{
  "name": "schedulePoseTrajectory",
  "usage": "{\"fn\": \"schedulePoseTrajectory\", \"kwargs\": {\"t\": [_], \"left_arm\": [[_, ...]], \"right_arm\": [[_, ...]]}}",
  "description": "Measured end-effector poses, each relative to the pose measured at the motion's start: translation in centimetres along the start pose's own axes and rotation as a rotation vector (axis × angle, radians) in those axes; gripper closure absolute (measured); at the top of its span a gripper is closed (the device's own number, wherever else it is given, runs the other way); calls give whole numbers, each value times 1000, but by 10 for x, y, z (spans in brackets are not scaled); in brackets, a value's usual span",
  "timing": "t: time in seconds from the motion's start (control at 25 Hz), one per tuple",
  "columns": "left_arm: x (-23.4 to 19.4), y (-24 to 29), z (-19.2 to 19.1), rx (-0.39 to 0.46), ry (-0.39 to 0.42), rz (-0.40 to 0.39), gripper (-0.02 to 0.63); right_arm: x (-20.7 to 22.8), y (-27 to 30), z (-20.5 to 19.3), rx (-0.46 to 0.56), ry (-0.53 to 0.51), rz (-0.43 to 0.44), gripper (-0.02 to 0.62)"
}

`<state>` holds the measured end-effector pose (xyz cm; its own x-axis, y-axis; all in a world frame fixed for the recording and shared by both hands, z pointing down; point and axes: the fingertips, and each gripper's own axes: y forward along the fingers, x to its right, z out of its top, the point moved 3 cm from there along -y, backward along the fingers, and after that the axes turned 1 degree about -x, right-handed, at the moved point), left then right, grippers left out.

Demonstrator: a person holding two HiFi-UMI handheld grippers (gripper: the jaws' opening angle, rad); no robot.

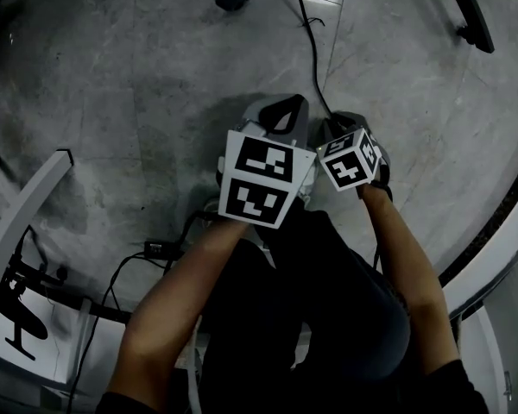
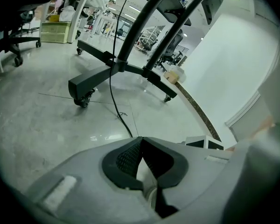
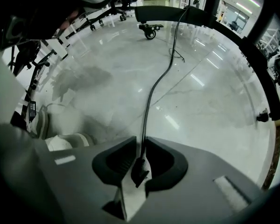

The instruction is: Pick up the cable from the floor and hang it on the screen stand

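Right tongs (image 3: 140,148) pinch the cable (image 3: 151,94) at its plug end. The cable runs straight ahead over the floor (image 3: 214,106) toward the screen stand (image 2: 91,78). Left tongs (image 2: 141,143) are pressed together, empty, just beside.

Left tongs (image 2: 141,141) closed and empty, right tongs (image 3: 142,146) just beside them, clamped on a cable (image 3: 151,92)

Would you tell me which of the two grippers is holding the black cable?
The right gripper, jaws shut on the cable; the left gripper is shut, empty.
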<state>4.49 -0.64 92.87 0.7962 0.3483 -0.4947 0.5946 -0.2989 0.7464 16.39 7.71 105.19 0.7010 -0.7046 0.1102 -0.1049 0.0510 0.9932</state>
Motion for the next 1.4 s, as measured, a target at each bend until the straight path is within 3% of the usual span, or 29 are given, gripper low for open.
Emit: {"fn": "schedulePoseTrajectory", "kwargs": {"t": [0.08,0.16,0.44,1.4], "left_arm": [[0,-1,0,0,2,-4,604],[-1,-3,0,-1,2,-5,604],[5,-28,2,-18,28,-3,604],[109,-238,123,108,120,7,604]], "right_arm": [[0,0,-1,-11,-4,-2,532],[1,1,-2,-23,-5,-10,584],[-4,-24,7,-3,-13,-50,584],[-47,-298,58,201,-85,-239,586]]}}
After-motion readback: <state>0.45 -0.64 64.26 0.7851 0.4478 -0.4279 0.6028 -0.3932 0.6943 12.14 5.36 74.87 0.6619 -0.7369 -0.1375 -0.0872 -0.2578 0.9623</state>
